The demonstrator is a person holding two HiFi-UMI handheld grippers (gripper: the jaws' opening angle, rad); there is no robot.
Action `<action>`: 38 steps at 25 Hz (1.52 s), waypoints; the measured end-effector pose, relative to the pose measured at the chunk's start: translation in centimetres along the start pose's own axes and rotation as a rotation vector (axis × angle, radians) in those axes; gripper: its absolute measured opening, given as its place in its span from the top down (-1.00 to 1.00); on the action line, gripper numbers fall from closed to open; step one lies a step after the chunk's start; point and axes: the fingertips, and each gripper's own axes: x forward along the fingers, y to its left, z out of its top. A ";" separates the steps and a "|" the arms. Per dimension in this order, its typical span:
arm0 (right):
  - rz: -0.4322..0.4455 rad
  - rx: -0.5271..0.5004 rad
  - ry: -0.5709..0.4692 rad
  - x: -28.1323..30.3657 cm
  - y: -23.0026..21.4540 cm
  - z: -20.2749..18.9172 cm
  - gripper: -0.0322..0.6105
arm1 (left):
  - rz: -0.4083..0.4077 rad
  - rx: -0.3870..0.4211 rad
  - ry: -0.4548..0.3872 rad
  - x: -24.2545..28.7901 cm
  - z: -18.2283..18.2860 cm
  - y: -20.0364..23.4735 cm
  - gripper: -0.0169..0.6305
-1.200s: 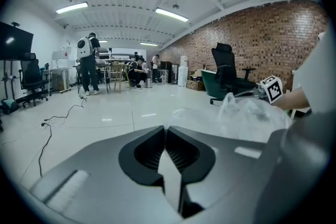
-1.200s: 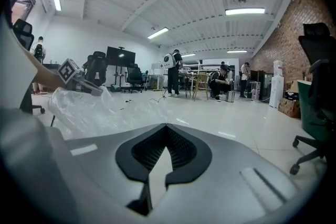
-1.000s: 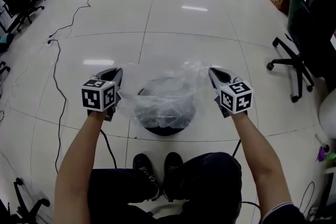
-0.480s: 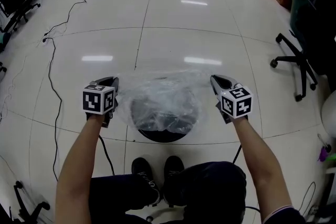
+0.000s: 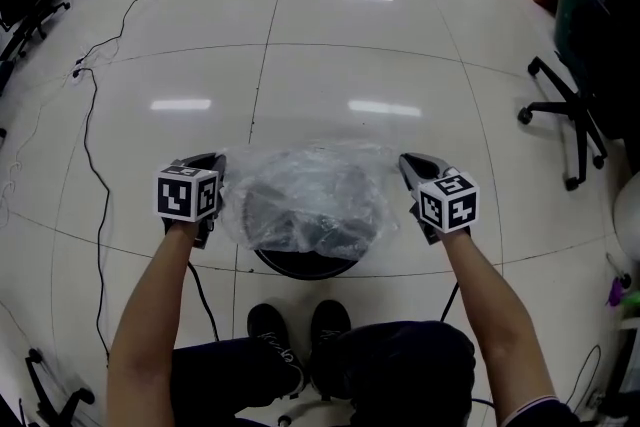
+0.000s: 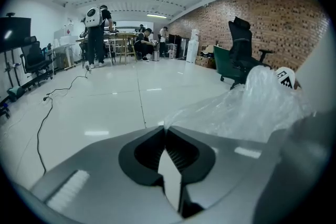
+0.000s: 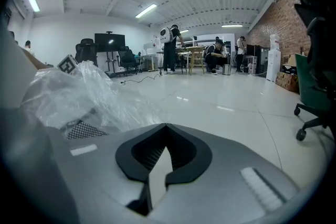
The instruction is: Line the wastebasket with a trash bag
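On the glossy white tiled floor (image 5: pixel 330 65) stands the round black mesh wastebasket (image 5: pixel 305 262), just ahead of your shoes (image 5: pixel 300 335). The clear crinkled plastic trash bag (image 5: pixel 310 200) is spread over its mouth, its long axis running side to side between your hands. Your left tongs (image 5: pixel 212 161) and right tongs (image 5: pixel 407 160) are each pinched tight on an opposite edge of the film. The basket lies below and between them, equally near both. The film veils most of the rim, so you cannot tell whether it touches.
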 end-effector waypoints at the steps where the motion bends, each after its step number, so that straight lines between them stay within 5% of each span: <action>1: 0.000 0.002 0.001 0.1 -0.1 0.0 0.89 | -0.001 -0.004 -0.004 0.2 0.1 0.0 0.91; 20: 0.031 0.032 0.072 2.0 0.6 -4.3 0.89 | 0.000 -0.040 0.085 2.2 -4.9 0.8 0.91; 38: 0.028 0.035 0.076 -0.5 2.3 -5.4 0.89 | -0.077 0.016 0.110 -0.3 -6.6 -1.2 0.85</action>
